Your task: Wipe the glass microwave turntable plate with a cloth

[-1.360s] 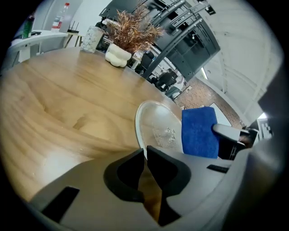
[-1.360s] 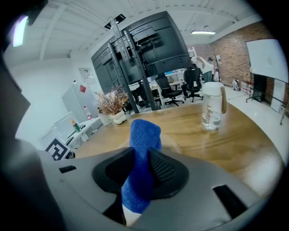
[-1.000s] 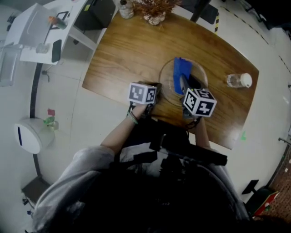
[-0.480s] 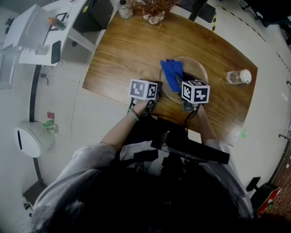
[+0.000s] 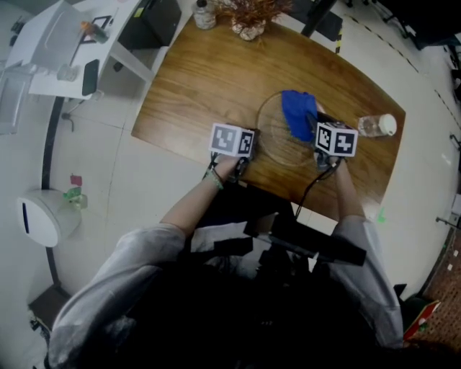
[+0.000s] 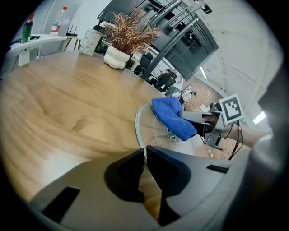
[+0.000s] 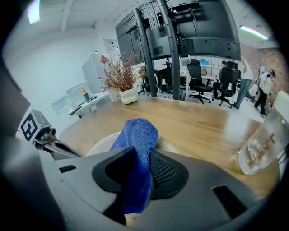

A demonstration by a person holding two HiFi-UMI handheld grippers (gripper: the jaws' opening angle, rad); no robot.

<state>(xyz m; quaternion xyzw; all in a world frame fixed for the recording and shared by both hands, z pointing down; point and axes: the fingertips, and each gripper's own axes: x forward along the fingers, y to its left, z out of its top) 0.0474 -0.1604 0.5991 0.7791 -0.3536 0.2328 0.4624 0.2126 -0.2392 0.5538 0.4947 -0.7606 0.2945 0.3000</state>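
The round glass turntable plate (image 5: 277, 142) lies on the wooden table (image 5: 209, 79) near its front edge. My left gripper (image 5: 252, 143) is shut on the plate's near-left rim (image 6: 139, 131), and the thin glass edge runs between its jaws (image 6: 145, 152). My right gripper (image 5: 318, 121) is shut on a folded blue cloth (image 5: 297, 113). The cloth (image 7: 137, 135) hangs from the jaws (image 7: 143, 155) and rests on the plate's (image 7: 100, 145) far-right part. In the left gripper view the cloth (image 6: 171, 115) lies on the glass (image 6: 156, 133) ahead of me.
A clear plastic bottle (image 5: 377, 127) lies on the table right of the plate, close to my right gripper (image 7: 264, 144). A dried plant in a white vase (image 5: 248, 16) and a glass jar (image 5: 203, 14) stand at the far edge. A white side table (image 5: 57, 43) is at the left.
My right gripper has swept the blue cloth from the plate's left side across to its far-right part. The left gripper has kept its hold on the rim.
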